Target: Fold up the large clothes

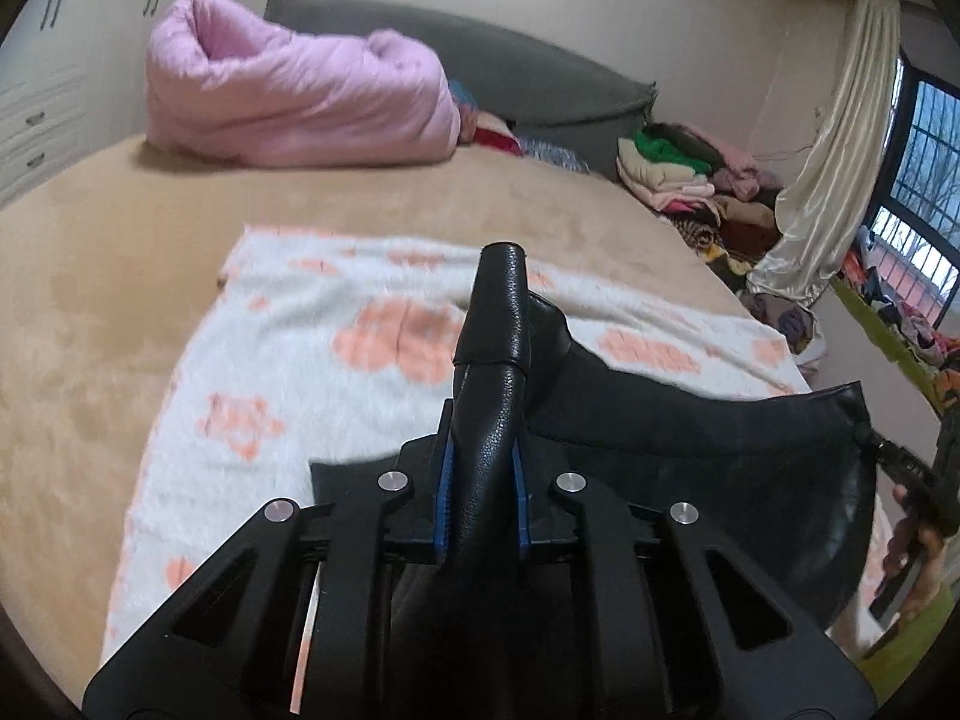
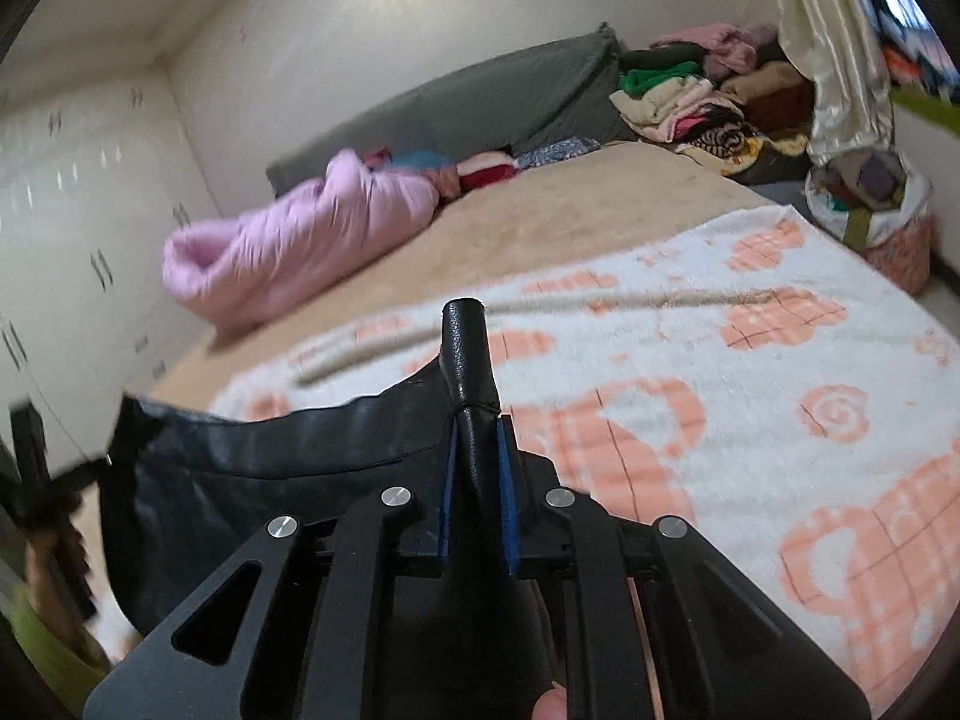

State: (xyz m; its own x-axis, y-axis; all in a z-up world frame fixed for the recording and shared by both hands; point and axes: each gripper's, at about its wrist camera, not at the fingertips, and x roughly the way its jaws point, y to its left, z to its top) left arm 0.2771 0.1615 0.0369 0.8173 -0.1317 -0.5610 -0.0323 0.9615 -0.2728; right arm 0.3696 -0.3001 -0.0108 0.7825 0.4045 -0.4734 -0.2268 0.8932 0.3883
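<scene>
While both grippers pinch the black leather-like garment (image 1: 690, 438), keep its top edge taut btwn them. Left gripper (image 1: 483, 480) is clamped on one bunched corner, right gripper (image 2: 477, 480) clenched on the other; the garment hangs over the near edge of the bed (image 1: 90, 312), above the white-and-peach blanket (image 1: 312, 348). My read: move fwd w/ both grippers level, lay it flat on the blanket, smooth w/o slack, then fold. Don't let go early — the material looks slick and may slide off the edge.
</scene>
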